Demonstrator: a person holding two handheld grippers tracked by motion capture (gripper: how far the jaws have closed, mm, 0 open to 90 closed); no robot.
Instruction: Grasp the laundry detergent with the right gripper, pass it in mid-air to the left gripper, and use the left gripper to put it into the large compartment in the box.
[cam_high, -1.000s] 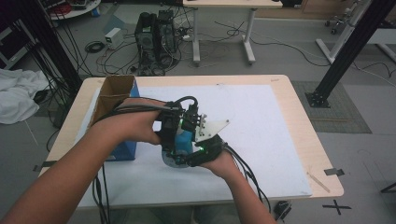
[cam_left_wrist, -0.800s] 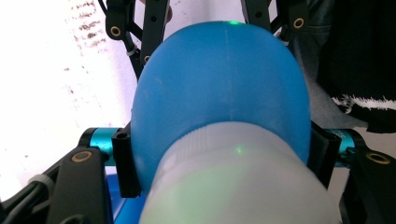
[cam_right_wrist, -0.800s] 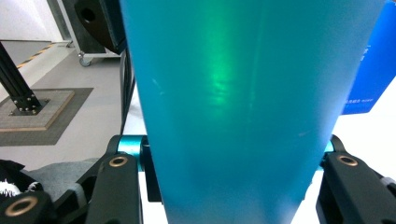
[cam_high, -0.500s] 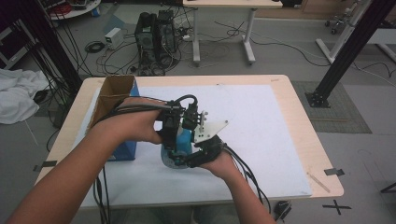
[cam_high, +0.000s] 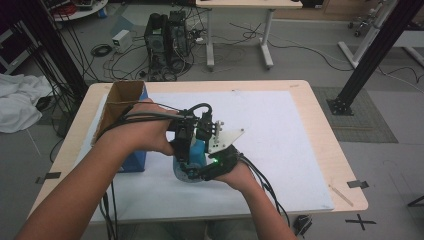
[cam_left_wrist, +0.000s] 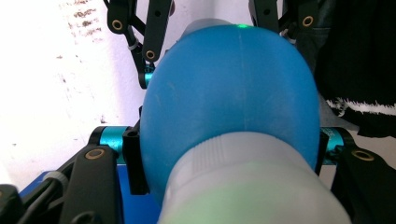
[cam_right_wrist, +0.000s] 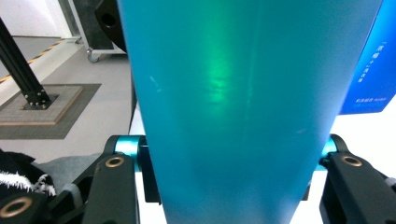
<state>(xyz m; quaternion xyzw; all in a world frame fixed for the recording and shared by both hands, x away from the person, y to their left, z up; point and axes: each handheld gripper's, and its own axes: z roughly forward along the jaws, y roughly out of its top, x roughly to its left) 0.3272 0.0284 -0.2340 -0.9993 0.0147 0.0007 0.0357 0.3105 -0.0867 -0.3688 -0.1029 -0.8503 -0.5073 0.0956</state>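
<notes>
At frame centre, our left gripper (cam_high: 184, 150) and right gripper (cam_high: 207, 170) both clamp the blue bottle (cam_high: 192, 156), its long axis upright between them; the right one's jaws have just been easing open.

From my seat, the bottle (cam_high: 192, 159) sits on the sheet (cam_high: 280, 135) that covers the worktop (cam_high: 325, 125), near the front edge and left of centre. The left tongs (cam_high: 187, 147) close on it from the left and the right tongs (cam_high: 202, 172) from the front right. An open cardboard box (cam_high: 122, 107) stands just left of them, at the worktop's left edge.
</notes>
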